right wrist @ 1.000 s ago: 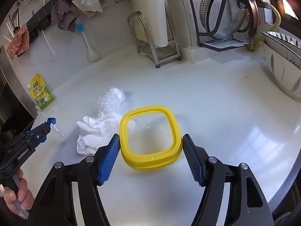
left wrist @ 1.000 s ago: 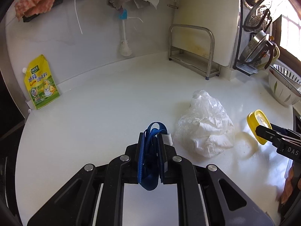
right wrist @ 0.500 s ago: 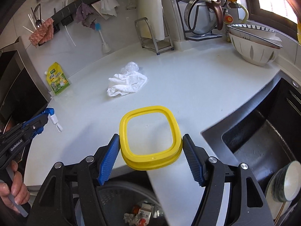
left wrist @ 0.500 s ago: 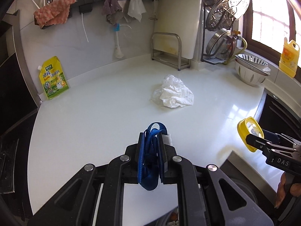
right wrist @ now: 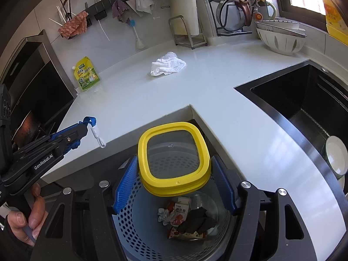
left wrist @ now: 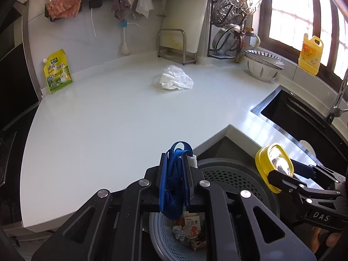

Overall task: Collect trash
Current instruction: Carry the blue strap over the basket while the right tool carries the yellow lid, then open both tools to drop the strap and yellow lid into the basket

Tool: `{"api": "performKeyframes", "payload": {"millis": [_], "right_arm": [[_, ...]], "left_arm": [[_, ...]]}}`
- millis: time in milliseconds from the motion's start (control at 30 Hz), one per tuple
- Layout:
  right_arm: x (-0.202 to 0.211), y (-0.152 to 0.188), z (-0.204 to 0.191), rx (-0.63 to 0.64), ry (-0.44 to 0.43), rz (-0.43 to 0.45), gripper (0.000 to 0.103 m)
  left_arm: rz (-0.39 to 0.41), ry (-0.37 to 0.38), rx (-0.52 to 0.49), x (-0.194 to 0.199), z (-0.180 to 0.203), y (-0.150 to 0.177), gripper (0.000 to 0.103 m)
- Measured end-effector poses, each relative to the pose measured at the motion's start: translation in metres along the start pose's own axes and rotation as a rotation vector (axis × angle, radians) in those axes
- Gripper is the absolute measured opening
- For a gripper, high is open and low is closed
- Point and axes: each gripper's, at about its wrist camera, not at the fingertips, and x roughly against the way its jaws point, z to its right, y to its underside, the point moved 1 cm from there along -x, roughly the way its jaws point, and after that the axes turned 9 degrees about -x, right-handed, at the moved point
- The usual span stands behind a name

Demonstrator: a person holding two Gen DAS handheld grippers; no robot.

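Drop step: right tongs (right wrist: 174, 180) pinching yellow-rimmed lid (right wrist: 174, 152), left tongs (left wrist: 174, 178) pinching blue strap (left wrist: 173, 187), both over perforated bin (right wrist: 139, 235). Next: release both.

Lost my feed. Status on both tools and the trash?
Left tool shut on blue strap. Right tool shut on yellow-rimmed lid, over the bin. Crumpled wrapper on counter. Drop path clear.

left tool (left wrist: 175, 169): black linkage arms, silver screws, blue pads, white "GenRobot.AI" lettering
right tool (right wrist: 174, 184): black, blue ribbed pads, "DAS" marking
hand (right wrist: 21, 219): bare skin
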Motion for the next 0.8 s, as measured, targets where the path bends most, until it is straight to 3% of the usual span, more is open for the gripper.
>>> {"api": "performKeyframes", "payload": {"millis": [267, 800], "right_arm": [[0.014, 0.03, -0.004, 0.02, -0.003, -0.001, 0.065], [-0.009, 0.076, 0.015, -0.019, 0.024, -0.073, 0.065]], "left_arm": [[-0.033, 0.035, -0.022, 0.006, 0.019, 0.029, 0.013], [-0.139, 0.083, -0.024, -0.025, 0.036, 0.069, 0.014]]}}
